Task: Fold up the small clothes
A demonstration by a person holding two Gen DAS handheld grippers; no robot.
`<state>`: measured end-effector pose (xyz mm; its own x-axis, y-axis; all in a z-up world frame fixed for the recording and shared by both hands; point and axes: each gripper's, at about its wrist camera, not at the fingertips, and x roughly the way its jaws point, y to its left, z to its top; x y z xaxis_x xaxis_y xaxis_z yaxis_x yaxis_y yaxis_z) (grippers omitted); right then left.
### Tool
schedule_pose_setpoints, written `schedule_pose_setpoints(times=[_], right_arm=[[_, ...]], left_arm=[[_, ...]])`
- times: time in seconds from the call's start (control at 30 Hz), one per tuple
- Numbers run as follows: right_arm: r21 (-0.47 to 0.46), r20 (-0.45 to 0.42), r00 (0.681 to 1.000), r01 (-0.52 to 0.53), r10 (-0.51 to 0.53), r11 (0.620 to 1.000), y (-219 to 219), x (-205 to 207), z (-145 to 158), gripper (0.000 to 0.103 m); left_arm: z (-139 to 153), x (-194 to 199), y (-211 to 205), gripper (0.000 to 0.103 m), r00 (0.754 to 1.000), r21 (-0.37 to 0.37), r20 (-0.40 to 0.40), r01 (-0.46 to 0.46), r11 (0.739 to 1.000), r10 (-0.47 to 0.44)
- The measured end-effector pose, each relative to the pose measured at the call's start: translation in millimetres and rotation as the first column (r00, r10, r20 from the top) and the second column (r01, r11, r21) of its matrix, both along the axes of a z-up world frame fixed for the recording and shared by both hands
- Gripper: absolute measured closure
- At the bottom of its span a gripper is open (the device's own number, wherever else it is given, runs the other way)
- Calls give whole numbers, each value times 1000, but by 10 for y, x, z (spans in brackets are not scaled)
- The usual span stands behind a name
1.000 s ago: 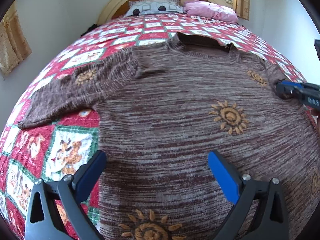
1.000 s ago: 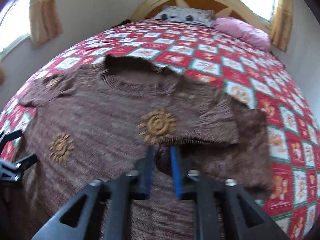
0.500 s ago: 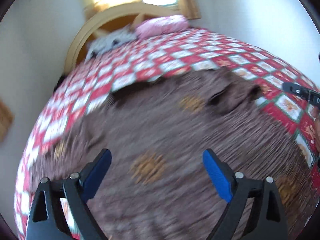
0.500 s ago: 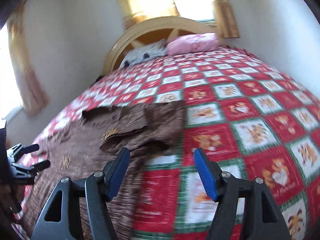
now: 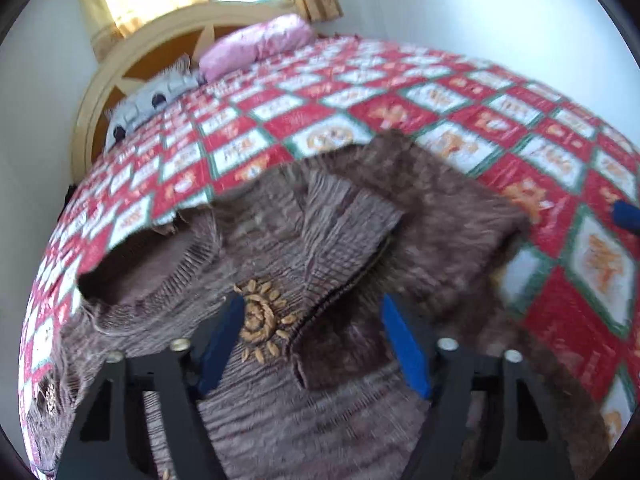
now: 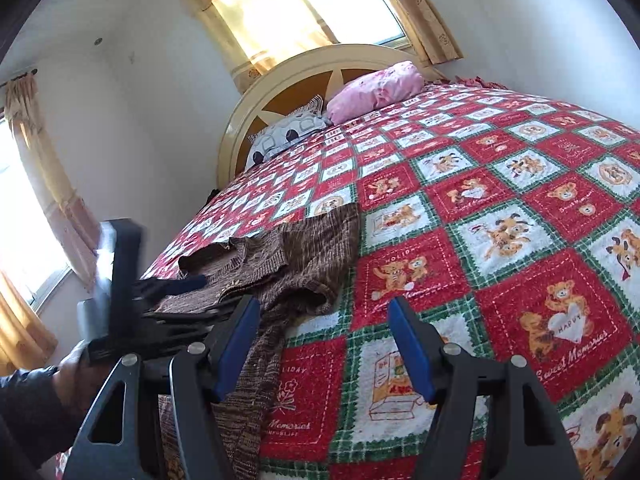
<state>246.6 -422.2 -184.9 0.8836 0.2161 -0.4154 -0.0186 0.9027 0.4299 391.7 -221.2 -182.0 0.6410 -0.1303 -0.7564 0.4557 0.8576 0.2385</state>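
Sweater [image 5: 420, 216]: a brown knit with orange sun motifs, spread on the quilt [image 5: 400, 108] of the bed toward its left edge, collar toward the headboard [image 6: 280, 92]; one sleeve [image 5: 344, 232] is folded inward across the chest.
Left gripper [image 5: 312, 340]: held above the sweater's chest, just below the folded sleeve's cuff; its jaws have just been closing and are parted at a middling width, with nothing pinched between the blue pads.
Right gripper [image 6: 324, 344]: held over the quilt just beside the sweater's right edge; jaws parted at a middling width, nothing held, knit seen under the left pad only.
Hand [image 6: 72, 364]: seen at the lower left of the right wrist view, in a dark sleeve, carrying the left gripper.
Pillows: a pink one [image 6: 376, 88] and a grey patterned one [image 6: 288, 132] are laid against the headboard.
Windows: curtained, behind the headboard and along the left wall.
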Motion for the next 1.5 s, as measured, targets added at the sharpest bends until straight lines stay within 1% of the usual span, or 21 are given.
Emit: schedule_pose_setpoints(times=[0.03,0.07,0.1,0.13,0.17,0.2,0.23,0.27,0.3,0.33,0.37,0.43,0.47,0.6,0.73,0.8,0.93,1.17,1.33,1.43,1.5], right_arm=[[-6,-1,1000,-3,3,1000,14,4,0,36],[-11,-4,1000,-7,7,1000,25,8,-6,36],[-16,-10,1000,-11,11,1000,39,19,-14,36],[-20,-16,1000,-13,13,1000,47,28,-25,36],[-22,-22,1000,-16,16,1000,53,41,-35,36],[-24,-30,999,-21,21,999,63,62,-47,36],[-26,-37,999,-23,22,999,65,72,-59,36],[-30,-50,999,-24,22,999,71,94,-75,36],[-31,-56,998,-24,22,999,71,102,-87,36],[-31,-60,998,-24,22,999,67,109,-97,36],[-28,-61,998,-24,22,999,64,111,-101,36],[-26,-60,998,-23,21,999,60,110,-104,36],[-28,-61,998,-23,21,999,64,114,-103,36],[-36,-65,998,-25,22,999,73,123,-110,36],[-37,-70,997,-25,23,999,79,133,-114,36],[-38,-70,997,-24,22,999,80,129,-115,36],[-38,-69,997,-25,22,999,80,126,-116,36],[-36,-74,997,-26,23,999,82,127,-120,36],[-32,-77,997,-26,23,999,76,130,-135,36],[-31,-80,997,-25,23,999,73,135,-141,36],[-31,-80,997,-26,23,999,78,130,-140,36]], left_arm=[[-22,62,13,36,1000,-12,-7,-11,1000,11],[-15,80,27,43,1000,-31,-8,-16,999,16],[-7,123,49,60,1000,-45,-18,-23,999,23],[-6,167,65,68,999,-50,-36,-33,998,31],[-3,214,102,76,997,-80,-64,-39,996,34],[-8,234,136,89,996,-120,-86,-30,992,20],[-24,243,149,92,995,-149,-104,-9,989,-6],[-22,247,174,92,993,-166,-115,-10,986,-9],[-12,249,198,94,991,-194,-134,-20,981,-7],[13,266,256,97,987,-244,-163,-38,969,-2],[73,276,360,98,983,-320,-186,-65,945,4],[153,283,485,98,977,-399,-211,-102,911,17],[203,304,578,98,972,-442,-234,-128,888,24],[360,351,780,98,967,-514,-254,-164,842,33],[429,404,1085,98,948,-599,-316,-229,767,37],[423,426,1206,98,943,-617,-330,-251,745,45],[361,422,1452,98,934,-623,-349,-296,724,81],[183,406,1744,98,917,-615,-380,-349,707,123],[18,353,1857,98,904,-617,-405,-382,688,139],[-90,335,1883,98,896,-606,-416,-398,688,152],[-132,355,1880,98,896,-575,-405,-404,712,181]])
